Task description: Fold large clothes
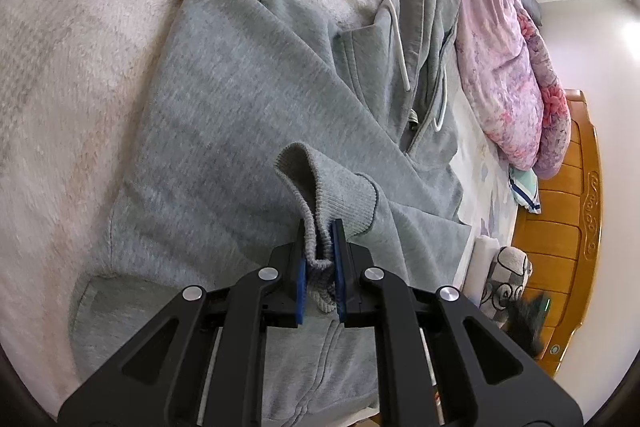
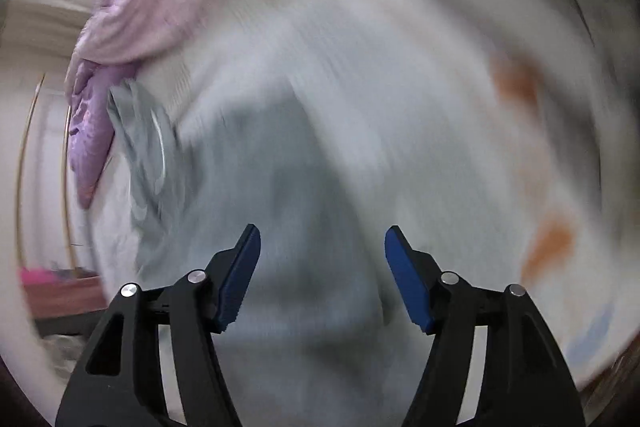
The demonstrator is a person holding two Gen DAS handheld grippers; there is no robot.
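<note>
Two hand-held grippers are in play over this bed, so let's sweep across from the left. Far left in the left wrist view, the fluffy cream-white bed blanket spreads wide, and lying flat on it is the large grey fleece hooded sweatshirt, body smoothed out, its hood bunched up toward the far side with a white drawstring trailing down over it. Centre frame, the left hand-held gripper has its blue pads pressed tight on the ribbed grey sleeve cuff, the knit squeezed and puckered between them, and the sleeve runs across the top of the sweatshirt's body. Moving right, a pink and purple floral quilt is heaped along the bed's edge beside the hood, and beyond it stands an orange-brown carved wooden bed board. Over to the right wrist view, and it's heavily smeared with motion blur: the right hand-held gripper has its blue pads spread well apart, nothing between them, hanging above grey sweatshirt fabric with pale bedding around it. That pink quilt shows as a blur at the upper left there.
</note>
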